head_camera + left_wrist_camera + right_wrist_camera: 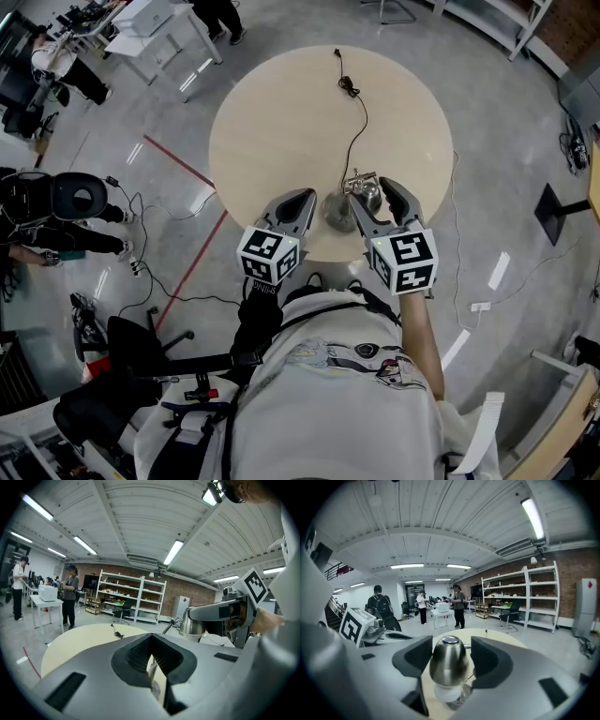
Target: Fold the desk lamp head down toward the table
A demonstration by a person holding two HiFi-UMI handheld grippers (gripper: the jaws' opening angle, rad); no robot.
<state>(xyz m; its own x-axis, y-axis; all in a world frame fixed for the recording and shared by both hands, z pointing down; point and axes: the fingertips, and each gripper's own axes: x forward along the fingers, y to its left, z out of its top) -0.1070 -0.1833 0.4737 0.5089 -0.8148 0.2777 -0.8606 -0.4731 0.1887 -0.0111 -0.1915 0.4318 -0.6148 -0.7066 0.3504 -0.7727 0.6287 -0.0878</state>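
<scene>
At the near edge of the round, pale-wood bench (281, 122), the brushed-metal, egg-shaped desk lamp head (369, 194) sits just above and beside the round metal lamp base (335, 211), which stands on the bench top close to the person. In the right gripper view the desk lamp head (449, 660) fills the gap between the two dark pads, one against each flank, so the right gripper (451, 641) is clamped on it. A white rounded part shows at the head's lower end, with the lamp base (461, 699) below that. From the head view the right gripper (370, 192) reaches in from the person's side, its marker cube nearest the body. The left gripper (307, 195) is held just left of the lamp base, apart from the lamp. In its own view its jaws meet at the tips with nothing caught there, and the left gripper (151, 637) shows only a sliver of bench (75, 644) through the hollow behind them. That view also shows the desk lamp head (192, 623) to its right, held in the right gripper (234, 616). A thin black power cord (356, 131) runs from the lamp across the bench to a plug near the far edge. Beyond the bench a red floor line (183, 164) crosses the grey floor, and white shelving (520, 597) stands against a brick wall, with several people near it.
</scene>
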